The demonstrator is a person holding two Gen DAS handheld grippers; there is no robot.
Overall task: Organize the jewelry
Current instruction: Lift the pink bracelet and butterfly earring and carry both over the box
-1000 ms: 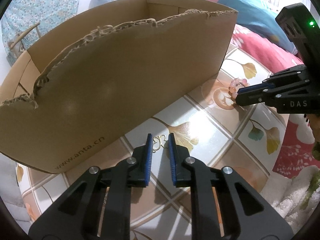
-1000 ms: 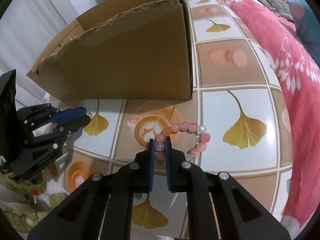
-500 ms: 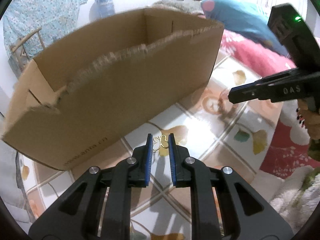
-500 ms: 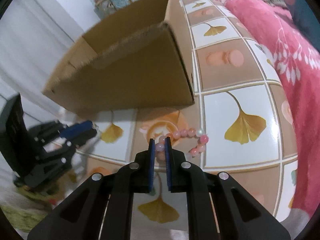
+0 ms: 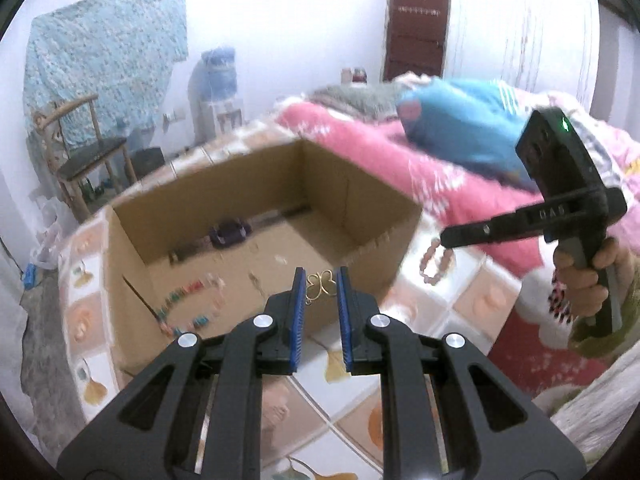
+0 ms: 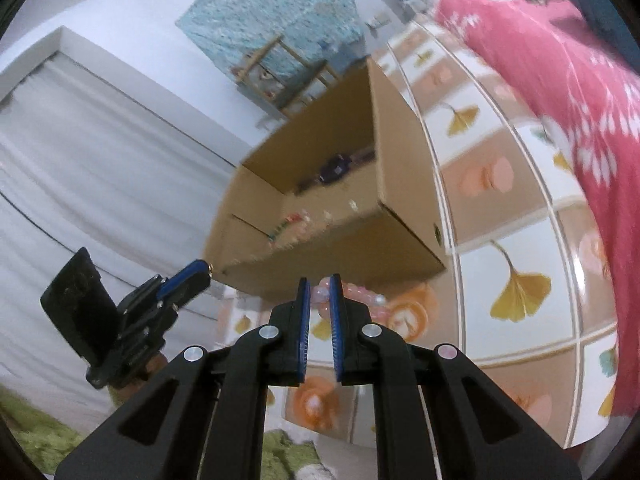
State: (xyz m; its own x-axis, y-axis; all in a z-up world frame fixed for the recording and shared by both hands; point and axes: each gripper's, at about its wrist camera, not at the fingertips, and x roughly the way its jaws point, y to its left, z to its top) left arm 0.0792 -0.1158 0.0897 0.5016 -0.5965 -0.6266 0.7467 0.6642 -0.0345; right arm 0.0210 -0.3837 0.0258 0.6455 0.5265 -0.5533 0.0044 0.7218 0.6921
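An open cardboard box (image 5: 360,276) stands on the tiled cloth; inside lie a purple piece (image 5: 228,232), a multicoloured bead strand (image 5: 180,304) and a few small bits. My left gripper (image 5: 319,274) is shut on a gold butterfly ornament (image 5: 320,286), lifted in front of the box's near wall. My right gripper (image 6: 320,284) is shut on a pink bead bracelet (image 6: 360,292), which hangs off the surface beside the box (image 6: 400,240). From the left wrist view the right gripper (image 5: 444,238) shows with the bracelet (image 5: 434,262) dangling. The left gripper (image 6: 200,270) appears in the right wrist view.
The tiled cloth with ginkgo leaves (image 6: 516,292) covers the surface around the box. A pink floral blanket (image 5: 400,160) and a blue pillow (image 5: 460,128) lie behind. A wooden chair (image 5: 84,152) and a water dispenser (image 5: 218,92) stand by the far wall. A hand (image 5: 580,280) holds the right gripper.
Both grippers have risen off the tiled surface with their pieces still held. The box's inside, hidden behind its wall before, has come into view.
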